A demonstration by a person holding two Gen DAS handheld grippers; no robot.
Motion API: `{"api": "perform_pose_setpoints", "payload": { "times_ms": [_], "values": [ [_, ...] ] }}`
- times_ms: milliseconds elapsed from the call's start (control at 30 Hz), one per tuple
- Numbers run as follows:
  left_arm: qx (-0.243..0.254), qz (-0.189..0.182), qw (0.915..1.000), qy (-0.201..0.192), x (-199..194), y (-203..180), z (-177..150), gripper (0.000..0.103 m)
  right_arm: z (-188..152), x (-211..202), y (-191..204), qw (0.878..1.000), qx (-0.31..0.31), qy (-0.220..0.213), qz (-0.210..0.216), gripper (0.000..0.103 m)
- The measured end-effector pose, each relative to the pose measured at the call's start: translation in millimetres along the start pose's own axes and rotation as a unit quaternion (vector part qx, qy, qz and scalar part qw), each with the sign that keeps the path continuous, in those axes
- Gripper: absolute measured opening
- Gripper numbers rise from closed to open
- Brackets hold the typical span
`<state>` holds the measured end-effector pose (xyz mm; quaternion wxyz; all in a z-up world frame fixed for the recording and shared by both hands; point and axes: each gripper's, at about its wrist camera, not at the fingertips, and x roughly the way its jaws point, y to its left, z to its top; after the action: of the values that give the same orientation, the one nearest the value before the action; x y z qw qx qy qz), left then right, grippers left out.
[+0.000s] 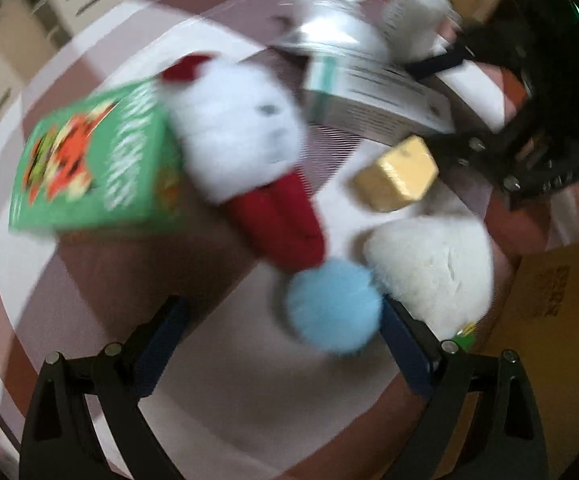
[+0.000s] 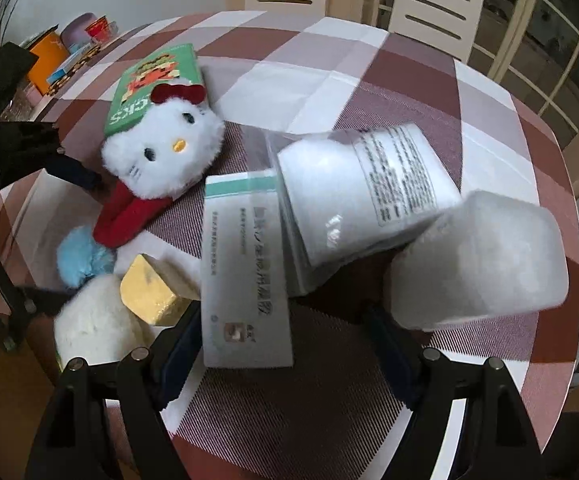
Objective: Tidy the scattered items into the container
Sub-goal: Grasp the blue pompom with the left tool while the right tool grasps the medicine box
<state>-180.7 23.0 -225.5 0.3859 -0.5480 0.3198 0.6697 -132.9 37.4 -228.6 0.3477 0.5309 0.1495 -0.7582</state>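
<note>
Scattered items lie on a checked tablecloth. A white cat plush with a red bow and scarf [image 2: 165, 148] [image 1: 237, 132] rests against a green box [image 2: 149, 84] [image 1: 93, 164]. A blue pompom [image 1: 333, 304] [image 2: 79, 256], a yellow block [image 1: 399, 174] [image 2: 149, 292] and a white fluffy item [image 1: 433, 268] [image 2: 93, 320] lie close together. My left gripper [image 1: 285, 332] is open, its right finger beside the pompom. My right gripper [image 2: 277, 336] is open around the near end of a white flat box [image 2: 245, 272]. A white packet with a label [image 2: 365, 192] and a white block [image 2: 481, 260] lie beyond.
A cardboard box [image 1: 549, 320] sits at the table's right edge in the left wrist view. An orange canister and bowls [image 2: 49, 60] stand at the far left. Chairs [image 2: 433, 8] stand behind the round table [image 2: 369, 60].
</note>
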Motion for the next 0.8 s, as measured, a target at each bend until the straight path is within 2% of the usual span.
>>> {"api": "perform_pose_setpoints", "payload": {
  "times_ms": [33,67,100,133,167,200,233,367,500,533,600,633,667,800],
  "values": [
    [0.006,0.0,0.9999,-0.008,-0.7,-2.7,0.3,0.094,1.0,0.4,1.5,1.0,-0.005,-0.001,-0.004,0.078],
    [0.008,0.0,0.9998,-0.017,-2.3,-3.7,0.1,0.089,2.3,0.5,3.0,1.0,-0.011,-0.002,-0.01,0.071],
    [0.008,0.0,0.9997,-0.024,-4.7,-3.2,-0.6,0.08,3.0,0.4,4.2,1.0,-0.017,-0.003,-0.014,0.067],
    [0.006,0.001,0.9995,-0.031,-7.1,-1.4,-1.5,0.066,4.8,0.0,5.1,1.0,-0.023,-0.004,-0.016,0.059],
    [-0.002,0.004,0.9993,-0.037,-10.3,3.3,-3.1,0.057,6.5,-0.8,4.1,1.0,-0.022,-0.005,-0.015,0.05],
    [-0.013,0.007,0.9991,-0.039,-12.5,9.4,-5.0,0.041,7.7,-1.3,2.7,1.0,-0.018,-0.005,-0.016,0.045],
    [-0.026,0.011,0.9989,-0.039,-14.1,16.2,-7.5,0.03,8.0,-1.9,0.4,1.0,-0.012,-0.004,-0.017,0.043],
    [-0.095,0.07,0.9922,-0.039,-23.4,57.5,-38.6,0.029,-8.5,-10.7,-16.5,1.0,0.015,0.001,-0.021,0.042],
    [-0.165,0.091,0.9817,-0.027,-32.1,89.2,-81.7,0.032,-43.3,-22.6,-30.6,0.999,0.022,0.024,-0.03,0.043],
    [-0.175,0.096,0.9795,-0.026,-36.0,94.5,-94.1,0.036,-51.7,-26.3,-31.6,0.999,0.018,0.023,-0.031,0.044],
    [-0.194,0.102,0.9753,-0.022,-41.4,102.5,-116.7,0.076,-60.5,-28.4,-30.9,0.999,0.012,0.025,-0.033,0.06],
    [-0.205,0.101,0.9733,-0.022,-40.4,104.1,-120.6,0.08,-61.8,-27.6,-30.0,0.999,0.011,0.026,-0.037,0.073],
    [-0.215,0.094,0.9719,-0.024,-36.3,102.7,-118.6,0.08,-60.9,-26.3,-28.8,0.999,0.011,0.024,-0.04,0.079],
    [-0.229,0.082,0.9694,-0.031,-36.2,94.8,-125.7,0.08,-52.4,-19.8,-27.0,0.999,0.013,0.017,-0.036,0.079]
  ]
}}
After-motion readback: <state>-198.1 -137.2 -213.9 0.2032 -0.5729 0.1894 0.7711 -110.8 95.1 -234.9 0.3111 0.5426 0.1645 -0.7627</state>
